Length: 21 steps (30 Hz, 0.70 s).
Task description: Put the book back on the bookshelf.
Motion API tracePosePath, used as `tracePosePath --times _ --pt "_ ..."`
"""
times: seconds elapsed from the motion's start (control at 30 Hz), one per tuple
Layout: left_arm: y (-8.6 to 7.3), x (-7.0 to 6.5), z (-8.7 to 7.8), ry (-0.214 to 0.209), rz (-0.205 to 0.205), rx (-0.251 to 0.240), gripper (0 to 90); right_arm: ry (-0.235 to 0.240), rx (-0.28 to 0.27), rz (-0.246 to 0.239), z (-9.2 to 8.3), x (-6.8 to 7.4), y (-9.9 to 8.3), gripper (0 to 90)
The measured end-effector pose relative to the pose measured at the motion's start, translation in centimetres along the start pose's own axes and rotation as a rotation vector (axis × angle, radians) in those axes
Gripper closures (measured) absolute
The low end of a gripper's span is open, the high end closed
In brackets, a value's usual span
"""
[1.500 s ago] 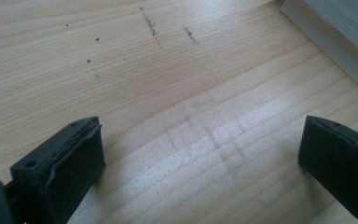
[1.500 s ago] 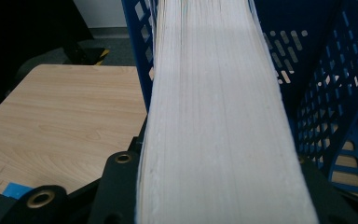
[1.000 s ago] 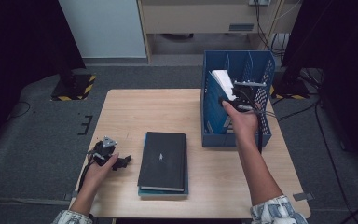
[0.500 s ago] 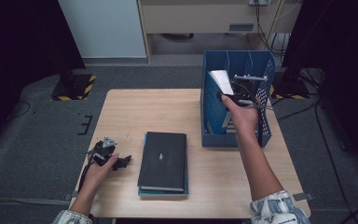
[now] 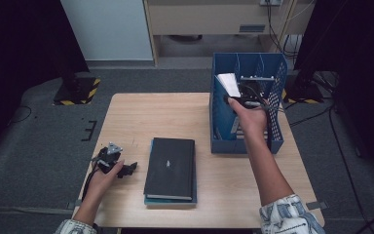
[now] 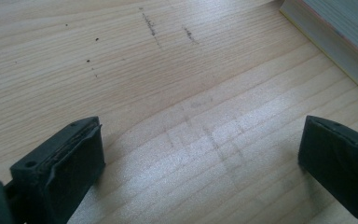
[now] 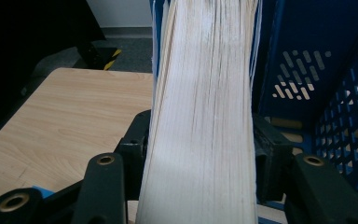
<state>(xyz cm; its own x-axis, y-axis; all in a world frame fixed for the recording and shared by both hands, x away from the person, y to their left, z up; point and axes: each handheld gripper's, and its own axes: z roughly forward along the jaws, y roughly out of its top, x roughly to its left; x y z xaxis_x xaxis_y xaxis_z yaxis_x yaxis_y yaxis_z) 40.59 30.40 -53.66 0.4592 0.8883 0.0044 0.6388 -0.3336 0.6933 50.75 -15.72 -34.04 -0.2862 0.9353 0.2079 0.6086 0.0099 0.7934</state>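
White page edges fill the right gripper view: a book (image 7: 203,116) stands upright between the jaws of the right gripper (image 5: 246,95), which press on its two covers at a middling opening. In the high view the book (image 5: 229,84) sits at the top of the blue bin (image 5: 246,144), by its left wall, part in and part above the rim, tilted a little. The bin stands on the right part of the table (image 5: 146,117); whether the book's lower edge has reached the bin's floor I cannot tell.

Judging by this, the step in hand is filing the book upright into the bin. The next move calls for lowering it straight down along the left wall until it rests, then opening the jaws wider and lifting clear without dragging it back out.

The right arm reaches forward over the table, hand above the bin, gripper pointing ahead and down.

Two more books (image 5: 170,168) lie stacked flat near the table's front, a dark one on top. The left gripper (image 5: 112,163) rests low at the table's front left, just beside that stack; its jaws stand wide apart over bare wood (image 6: 191,116), holding nothing, with a book's (image 6: 340,37) edge in the corner of its view.
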Motion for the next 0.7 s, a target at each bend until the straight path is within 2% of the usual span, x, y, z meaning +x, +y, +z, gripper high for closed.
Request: tracePosePath --times 0.4,0.53,0.7 --pt "0.00 -0.07 0.03 -0.002 0.000 -0.002 0.0 -0.034 0.022 -0.018 -0.05 0.00 0.19 50.2" --pt "0.00 -0.09 0.03 -0.002 0.000 -0.003 0.0 -0.038 0.026 -0.032 -0.04 0.06 0.24 54.7" --pt "0.00 -0.08 0.03 -0.002 0.001 -0.003 0.0 -0.044 0.025 -0.020 -0.08 0.11 0.25 58.5"
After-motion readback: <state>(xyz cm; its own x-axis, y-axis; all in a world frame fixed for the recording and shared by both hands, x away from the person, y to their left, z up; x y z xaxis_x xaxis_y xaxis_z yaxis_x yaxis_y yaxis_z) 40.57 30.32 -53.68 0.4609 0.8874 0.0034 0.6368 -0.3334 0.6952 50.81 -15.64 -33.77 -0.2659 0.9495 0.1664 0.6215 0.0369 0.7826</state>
